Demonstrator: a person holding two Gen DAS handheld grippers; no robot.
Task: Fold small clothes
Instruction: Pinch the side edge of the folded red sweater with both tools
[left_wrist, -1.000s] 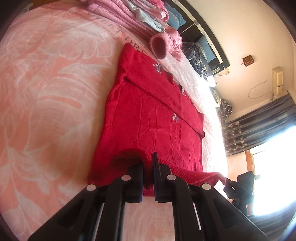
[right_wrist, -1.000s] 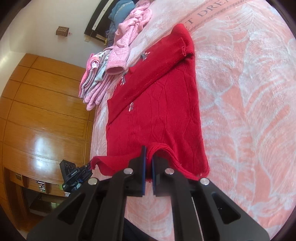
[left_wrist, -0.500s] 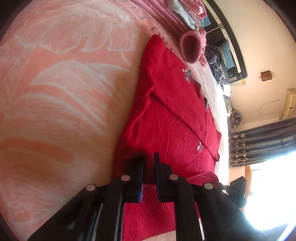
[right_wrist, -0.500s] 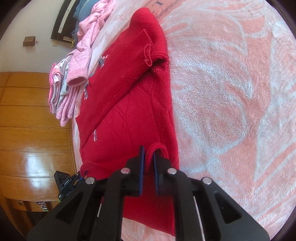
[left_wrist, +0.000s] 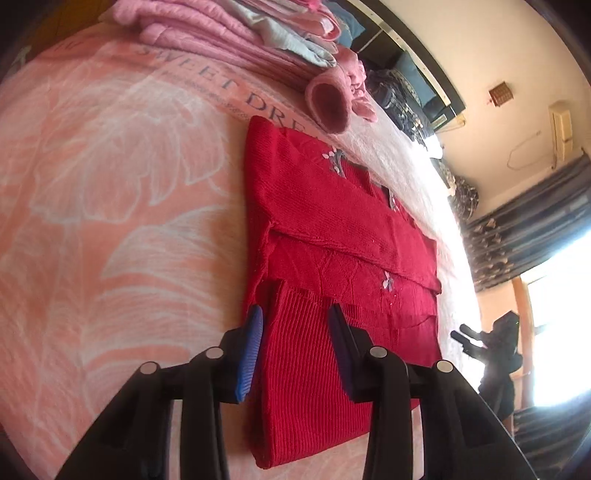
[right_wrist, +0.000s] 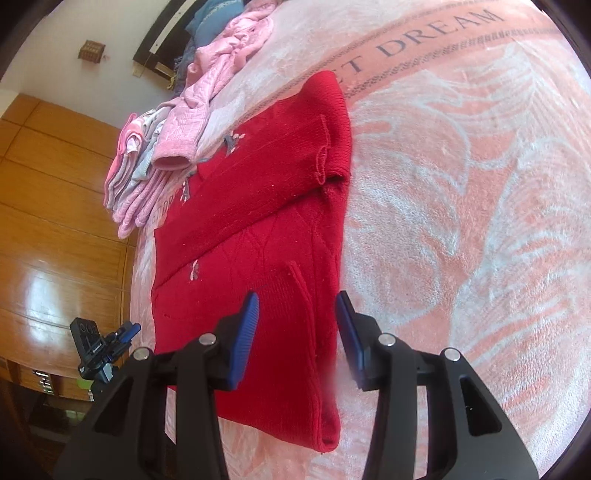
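Two hand-held grippers hang over a red knitted sweater (left_wrist: 332, 236) lying on a bed covered by a pink blanket with a pale flower pattern (left_wrist: 110, 192). In the left wrist view, the left hand-held gripper (left_wrist: 293, 328) has its jaws spread wide and holds nothing; the sweater's ribbed hem, folded up over the body, lies between and beneath the blue-padded fingers (left_wrist: 251, 350). Far beyond the sweater sits a stack of folded pink and grey clothes (left_wrist: 236, 33), with a pink sleeve cuff (left_wrist: 328, 107) close to the sweater's far edge. At the right, dark patterned curtains (left_wrist: 524, 243) hang beside a bright window.

In the right wrist view, a wooden wardrobe (right_wrist: 55, 221) fills the left side. The sweater lies in the middle, one sleeve folded across its chest. The right hand-held gripper (right_wrist: 297, 325) is likewise parted and empty, above the sweater's near right edge. Bare blanket spreads to the right.
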